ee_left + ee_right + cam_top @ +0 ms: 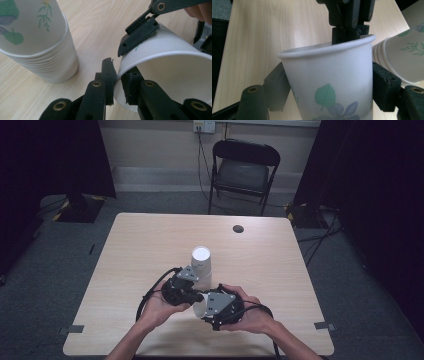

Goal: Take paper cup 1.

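We see the paper cup (329,82) held on its side over the worktop (140,250), at 6 o'clock from the cup stack (201,262). Our right gripper (329,82) clamps its walls; our left gripper (117,82) pinches its rim.

Looks like a recording room or lab rather than a home: bare pale-wood counter (150,245) on grey carpet, black curtains (50,155) hung at both sides, lone folding chair (243,172) against a plain wall, cables trailing to a wall socket (204,126), tape marks on the floor.
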